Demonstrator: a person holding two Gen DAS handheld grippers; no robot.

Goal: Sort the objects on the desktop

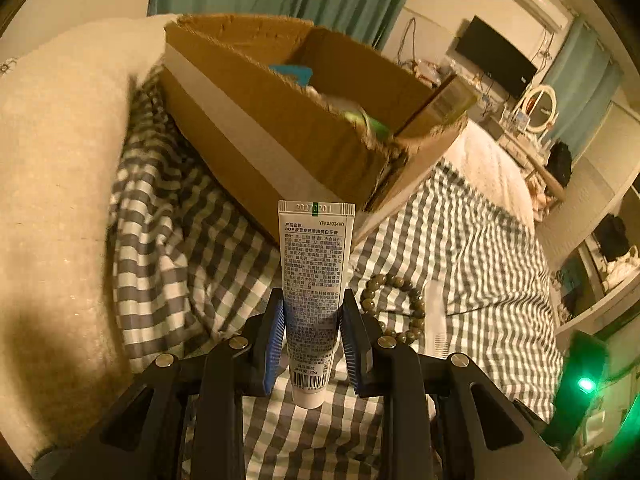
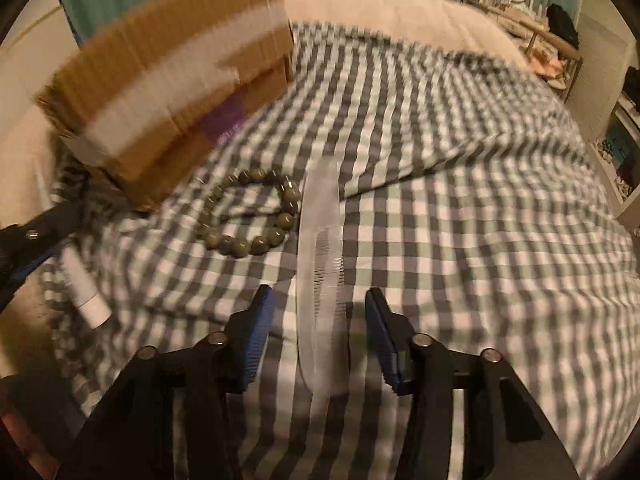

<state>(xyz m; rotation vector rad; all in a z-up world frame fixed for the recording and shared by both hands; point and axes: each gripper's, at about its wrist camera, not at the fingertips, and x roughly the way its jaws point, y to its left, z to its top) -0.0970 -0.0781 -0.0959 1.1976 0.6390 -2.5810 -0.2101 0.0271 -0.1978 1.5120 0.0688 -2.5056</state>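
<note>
The left gripper (image 1: 312,312) is clamped on a white toothpaste tube (image 1: 314,272), its blue pads (image 1: 276,344) pressing both sides of the lower body; the crimped end stands up and the cap end hangs below the fingers. Beyond the tube, at about 12 o'clock in the left wrist view, sits an open cardboard box (image 1: 248,120) with a pale tape band along its side — a teal item (image 1: 294,72) and something light green (image 1: 372,124) lie inside, too blurred to name. The box rests on a grey-and-white checked cloth (image 1: 180,240), with a cream blanket (image 1: 52,184) at 9 o'clock.

At 3 o'clock from the tube lies a bead bracelet (image 1: 394,308), and just beside it a clear plastic comb (image 1: 436,320).

In the right wrist view the right gripper (image 2: 320,300) stands wide apart, its fingers straddling the comb (image 2: 320,272) without touching it, so far as the motion blur lets one judge. The bracelet (image 2: 252,216) lies at 11 o'clock, its beads just beside the comb's far half. The box (image 2: 168,80) is farther off at 10 o'clock. At 9 o'clock the left gripper's arm and the tube's capped end (image 2: 86,292) show at the frame edge.
</note>
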